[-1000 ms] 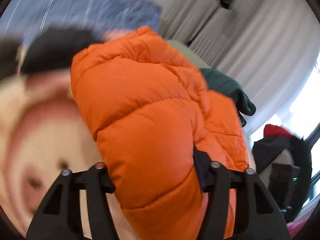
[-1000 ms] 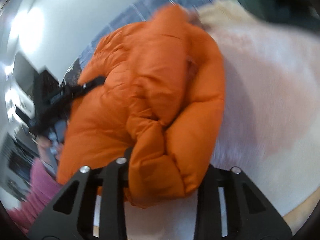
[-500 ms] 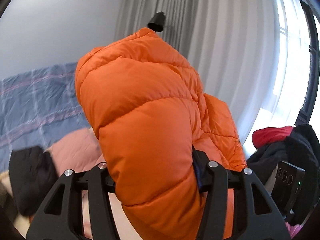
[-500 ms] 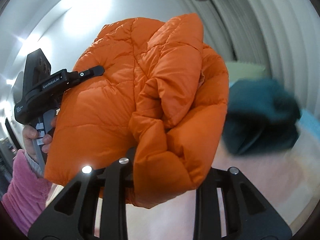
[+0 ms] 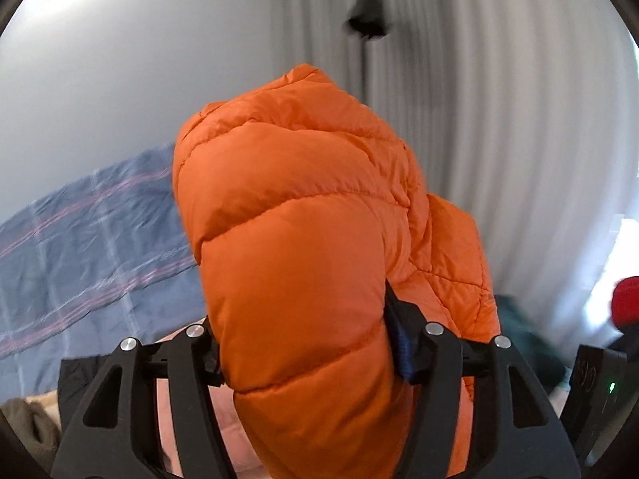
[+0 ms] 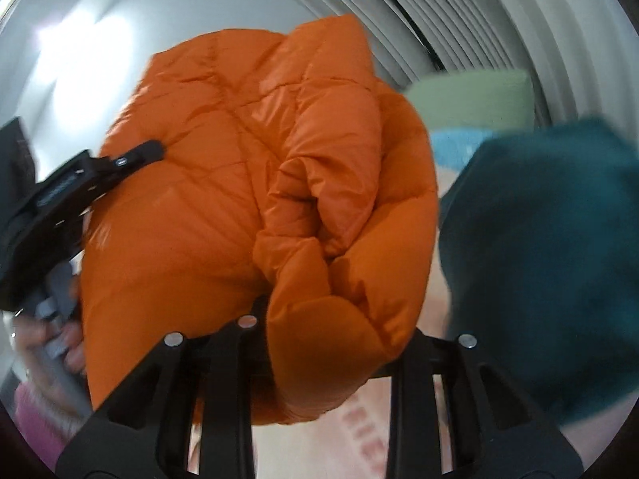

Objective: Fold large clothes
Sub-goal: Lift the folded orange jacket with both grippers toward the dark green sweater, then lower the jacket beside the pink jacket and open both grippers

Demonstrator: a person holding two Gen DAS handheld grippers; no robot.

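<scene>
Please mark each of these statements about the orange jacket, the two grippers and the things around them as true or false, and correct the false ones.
1. Both grippers hold the same orange puffer jacket. True: the left gripper and the right gripper each have a fold of it between their fingers, though the left jaws are opening.
2. The jacket lies flat on the bed. False: it is bunched up and held in the air.
3. A dark teal garment lies to the right of the jacket in the right wrist view. True.
4. The blanket behind the jacket is plain red. False: it is blue with pale and reddish stripes.
5. The curtain is black. False: it is pale grey.
</scene>
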